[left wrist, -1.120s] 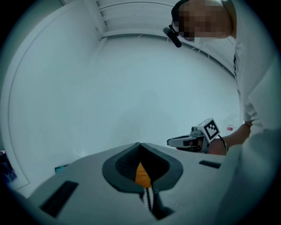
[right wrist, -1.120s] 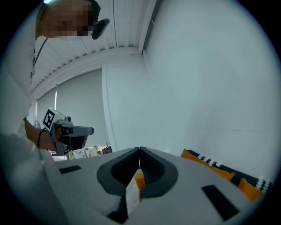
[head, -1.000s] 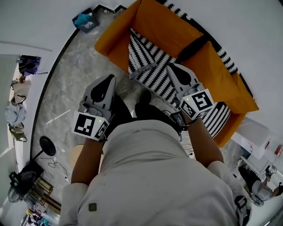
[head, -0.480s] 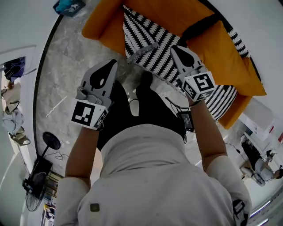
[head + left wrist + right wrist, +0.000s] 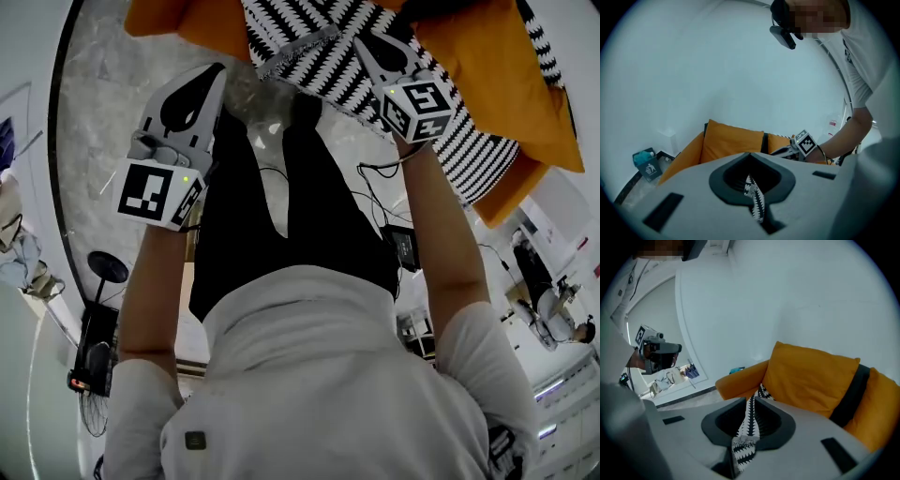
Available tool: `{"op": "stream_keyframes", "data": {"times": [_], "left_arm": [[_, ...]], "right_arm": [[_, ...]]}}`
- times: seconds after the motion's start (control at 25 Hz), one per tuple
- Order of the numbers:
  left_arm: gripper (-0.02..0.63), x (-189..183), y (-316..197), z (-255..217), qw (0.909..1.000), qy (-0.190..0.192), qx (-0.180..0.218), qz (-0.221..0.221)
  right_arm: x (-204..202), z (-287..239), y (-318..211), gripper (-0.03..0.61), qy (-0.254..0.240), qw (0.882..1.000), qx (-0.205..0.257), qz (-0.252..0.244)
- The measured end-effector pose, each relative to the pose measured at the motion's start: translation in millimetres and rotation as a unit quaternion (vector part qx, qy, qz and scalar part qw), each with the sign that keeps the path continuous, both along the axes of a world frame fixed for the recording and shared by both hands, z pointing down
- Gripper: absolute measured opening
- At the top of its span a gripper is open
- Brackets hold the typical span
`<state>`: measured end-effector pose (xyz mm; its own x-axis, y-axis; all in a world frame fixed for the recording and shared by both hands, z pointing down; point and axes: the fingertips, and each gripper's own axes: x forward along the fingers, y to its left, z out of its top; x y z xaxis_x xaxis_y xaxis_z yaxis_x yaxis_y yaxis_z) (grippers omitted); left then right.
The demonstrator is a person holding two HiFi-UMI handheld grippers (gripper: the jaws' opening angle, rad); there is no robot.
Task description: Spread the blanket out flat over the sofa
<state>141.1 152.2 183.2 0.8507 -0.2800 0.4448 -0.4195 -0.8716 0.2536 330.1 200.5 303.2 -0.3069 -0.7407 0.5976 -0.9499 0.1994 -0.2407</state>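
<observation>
As both grippers have sunk toward the sofa (image 5: 506, 94) over the past second, its front edge has come up close under the head view. The blanket (image 5: 309, 37) has come down with them and now lies across the seat, spilling over the front edge toward the right corner. The left gripper (image 5: 216, 69) stands near the seat's front-left corner, clamped on a narrow strip of the cloth. The right gripper (image 5: 364, 42), further along the front edge, has just been easing its jaws apart with the hem between them. The cloth there looks slack rather than pinched, though so close a view leaves that unsure. I judge that the hem is being set down and let go, with the seat mostly covered and the backrest bare.

The sofa is boxy and plump, in smooth orange fabric, with a dark band (image 5: 853, 390) between its back cushions. The blanket is a thin, limp weave in black-and-white zigzag rows, likely to wrinkle wherever it is dropped. Its hem carries a short grey fringe (image 5: 298, 52). The jaws are pale moulded plastic around a dark, spade-shaped recess.
</observation>
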Motion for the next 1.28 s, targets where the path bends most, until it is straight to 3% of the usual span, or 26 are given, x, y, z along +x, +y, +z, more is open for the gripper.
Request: {"op": "stream_keyframes", "data": {"times": [0.12, 0.64, 0.92, 1.28], "left_arm": [[0.009, -0.6, -8.1, 27.6, 1.0, -0.005, -0.006, 0.003], [0.009, -8.3, -49.9, 137.8, 0.9992, -0.029, -0.023, 0.016], [0.009, -13.8, -60.2, 173.8, 0.9984, -0.04, -0.037, 0.015], [0.009, -25.0, -62.2, 207.4, 0.9975, -0.049, -0.05, 0.012]], "right_arm": [[5.6, 43.0, -2.9, 0.124, 0.001, 1.0, -0.025, 0.011], [-1.5, 202.8, -29.0, 0.132, 0.012, 0.992, -0.122, 0.023], [9.0, 267.7, -26.6, 0.132, 0.031, 0.985, -0.17, 0.022], [10.6, 327.4, -26.3, 0.135, 0.019, 0.976, -0.215, 0.026]]}}
